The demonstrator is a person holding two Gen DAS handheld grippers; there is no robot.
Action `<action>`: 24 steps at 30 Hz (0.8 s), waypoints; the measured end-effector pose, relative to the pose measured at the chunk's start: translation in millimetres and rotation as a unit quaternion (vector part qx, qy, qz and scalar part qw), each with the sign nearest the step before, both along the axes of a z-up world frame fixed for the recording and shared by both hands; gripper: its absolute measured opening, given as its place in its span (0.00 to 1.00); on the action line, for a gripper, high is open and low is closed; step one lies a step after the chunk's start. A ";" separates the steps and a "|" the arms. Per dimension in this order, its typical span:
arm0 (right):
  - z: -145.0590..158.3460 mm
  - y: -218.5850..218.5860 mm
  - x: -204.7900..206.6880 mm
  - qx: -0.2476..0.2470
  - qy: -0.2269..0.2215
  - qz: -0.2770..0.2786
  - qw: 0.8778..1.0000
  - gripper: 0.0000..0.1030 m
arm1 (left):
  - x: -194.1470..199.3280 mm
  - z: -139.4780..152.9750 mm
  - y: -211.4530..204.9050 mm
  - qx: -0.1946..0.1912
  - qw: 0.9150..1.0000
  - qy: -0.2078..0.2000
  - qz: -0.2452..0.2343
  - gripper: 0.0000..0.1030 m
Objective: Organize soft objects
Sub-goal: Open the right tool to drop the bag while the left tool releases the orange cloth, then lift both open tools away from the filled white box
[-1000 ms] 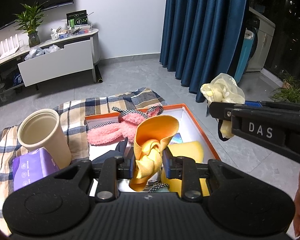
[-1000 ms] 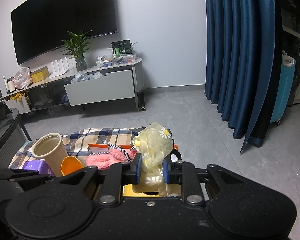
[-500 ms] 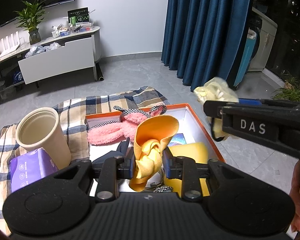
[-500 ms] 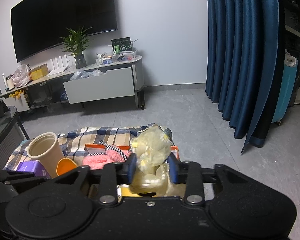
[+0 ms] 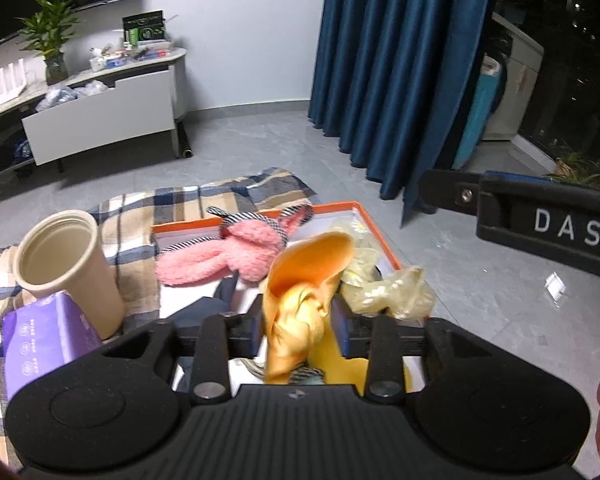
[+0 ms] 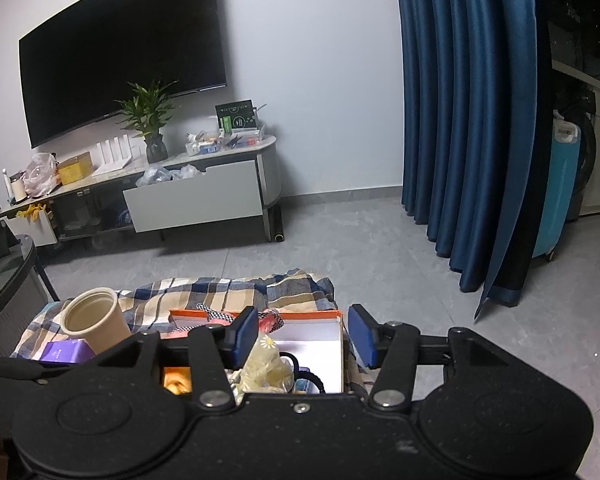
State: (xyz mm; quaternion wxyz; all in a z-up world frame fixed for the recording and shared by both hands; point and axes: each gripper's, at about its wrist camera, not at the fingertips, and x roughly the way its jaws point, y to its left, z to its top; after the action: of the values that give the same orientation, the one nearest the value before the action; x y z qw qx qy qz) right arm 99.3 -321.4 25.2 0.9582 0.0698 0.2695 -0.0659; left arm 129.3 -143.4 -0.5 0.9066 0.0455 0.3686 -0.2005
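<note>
My left gripper (image 5: 298, 320) is shut on an orange-yellow cloth (image 5: 304, 280) and holds it above the orange-rimmed white box (image 5: 384, 236). A pink plush bunny (image 5: 228, 256) lies in the far part of the box. A pale yellow sheer cloth with daisies (image 5: 388, 288) lies in the box on its right side; it also shows below my right gripper (image 6: 266, 366). My right gripper (image 6: 304, 334) is open and empty above the box (image 6: 332, 314); it reaches in from the right in the left wrist view (image 5: 516, 208).
The box sits on a plaid blanket (image 5: 188, 204) on the grey floor. A beige cup (image 5: 66, 264) and a purple pack (image 5: 44, 336) stand left of the box. Blue curtains (image 6: 460, 120) hang at right, and a TV stand (image 6: 160, 196) is behind.
My right gripper opened and let go of the pale yellow cloth, which dropped into the box. My left gripper still holds the orange cloth.
</note>
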 end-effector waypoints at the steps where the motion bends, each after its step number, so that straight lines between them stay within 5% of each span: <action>1: 1.2 0.6 -2.1 0.000 -0.001 0.000 1.000 0.60 | -1.7 0.6 -0.8 0.001 1.000 -0.002 0.000 0.42; 13: 13.8 10.0 -30.3 -0.001 -0.011 -0.002 1.000 0.65 | -20.9 17.0 5.1 0.025 0.999 -0.023 0.025 0.90; 24: 21.6 18.5 -74.1 0.004 -0.013 -0.013 1.000 0.67 | -60.6 30.5 21.2 0.032 0.997 -0.031 0.060 1.00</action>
State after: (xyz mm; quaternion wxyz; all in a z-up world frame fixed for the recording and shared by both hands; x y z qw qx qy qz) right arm 25.1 -302.9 46.8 0.9604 0.0780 0.2562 -0.0763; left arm 68.7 -122.2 30.0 0.9259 0.0583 0.3490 -0.1326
